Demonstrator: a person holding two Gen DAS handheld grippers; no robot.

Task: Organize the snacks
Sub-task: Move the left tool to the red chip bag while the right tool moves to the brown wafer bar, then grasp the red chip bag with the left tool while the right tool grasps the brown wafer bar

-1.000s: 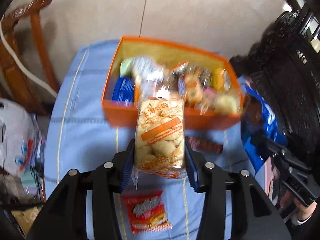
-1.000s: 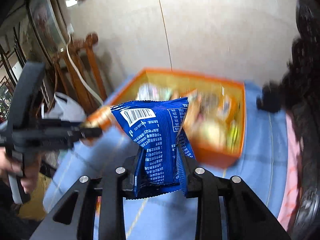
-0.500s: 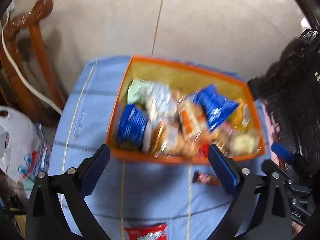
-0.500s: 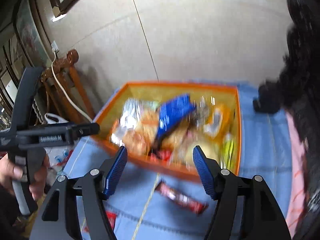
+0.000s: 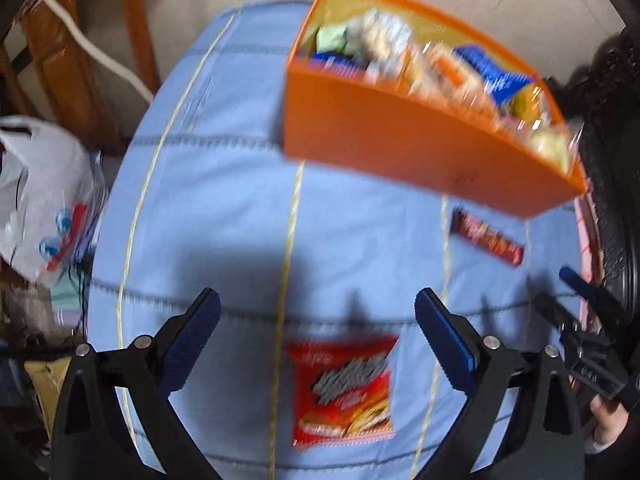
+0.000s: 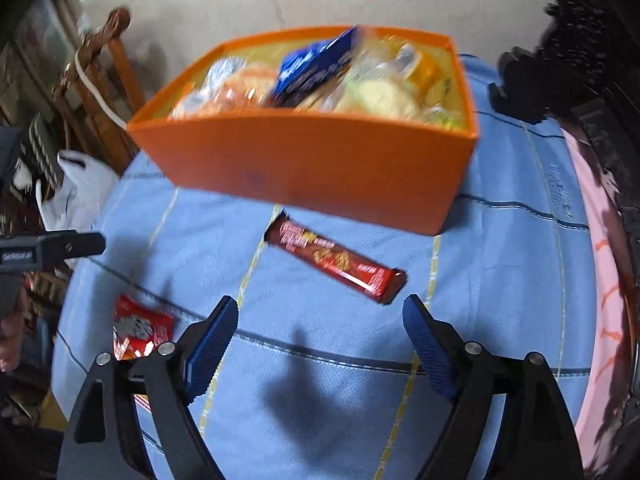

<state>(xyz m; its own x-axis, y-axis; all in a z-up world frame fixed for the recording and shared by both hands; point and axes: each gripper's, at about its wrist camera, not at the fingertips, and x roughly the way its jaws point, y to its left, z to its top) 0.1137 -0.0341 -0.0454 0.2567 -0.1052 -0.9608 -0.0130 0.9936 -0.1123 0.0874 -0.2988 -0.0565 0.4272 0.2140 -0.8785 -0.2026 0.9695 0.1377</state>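
Note:
An orange box (image 5: 408,140) (image 6: 312,168) full of several snack packs stands on a blue cloth (image 5: 224,216) (image 6: 500,264). A red snack packet (image 5: 344,388) (image 6: 138,330) lies flat on the cloth, right below my left gripper (image 5: 318,308), which is wide open and empty. A long red biscuit bar (image 6: 336,262) (image 5: 486,238) lies in front of the box, just beyond my right gripper (image 6: 320,312). The right jaws are opening with nothing between them. A blue packet (image 6: 316,66) sticks up in the box.
A white plastic bag (image 5: 36,196) and a wooden chair (image 5: 60,40) stand left of the table. Dark carved furniture (image 6: 592,40) lines the right side. A pink cloth edge (image 6: 604,280) runs along the table's right. A person's hand (image 5: 608,428) holds the other gripper.
Both grippers let go of their packets, the beige pack and the blue one, which now lie in the orange box. Both opened wide and sank toward the cloth.

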